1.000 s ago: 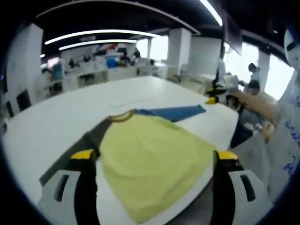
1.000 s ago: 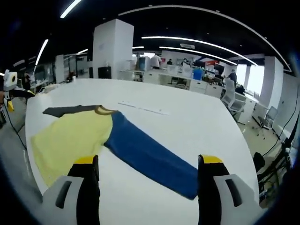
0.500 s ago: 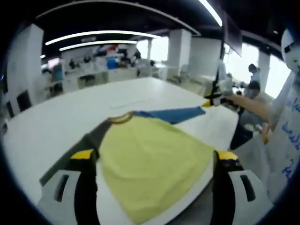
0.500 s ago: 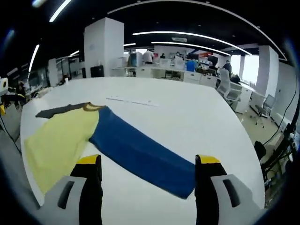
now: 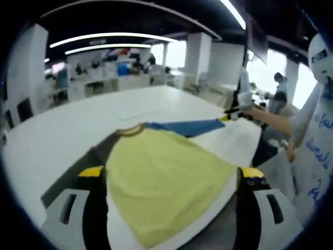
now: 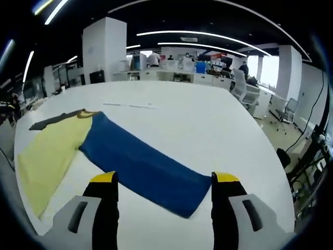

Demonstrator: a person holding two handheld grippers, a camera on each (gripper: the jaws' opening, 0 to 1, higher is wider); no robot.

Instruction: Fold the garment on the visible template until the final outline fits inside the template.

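Observation:
A long-sleeved shirt lies flat on the white table [image 5: 47, 135]. In the left gripper view its yellow body [image 5: 161, 182] spreads just beyond my open left gripper [image 5: 171, 174], with a dark sleeve [image 5: 78, 174] at the left and a blue sleeve [image 5: 184, 126] running right. The right gripper [image 5: 231, 115] hovers by that sleeve's end, held by a person's hand. In the right gripper view the blue sleeve [image 6: 140, 166] ends between the jaws of my open right gripper [image 6: 164, 178], which holds nothing. The yellow body [image 6: 47, 156] and dark sleeve [image 6: 52, 120] lie to the left.
A faint taped line [image 6: 127, 105] marks the table beyond the collar [image 5: 130, 130]. A person in white [image 5: 315, 156] stands at the table's right edge. The table edge runs close under the shirt hem. Desks, chairs [image 6: 244, 96] and pillars fill the room behind.
The right gripper has come nearer to the blue sleeve's end, which now sits between its jaws. The left gripper has barely moved. The shirt lies as before.

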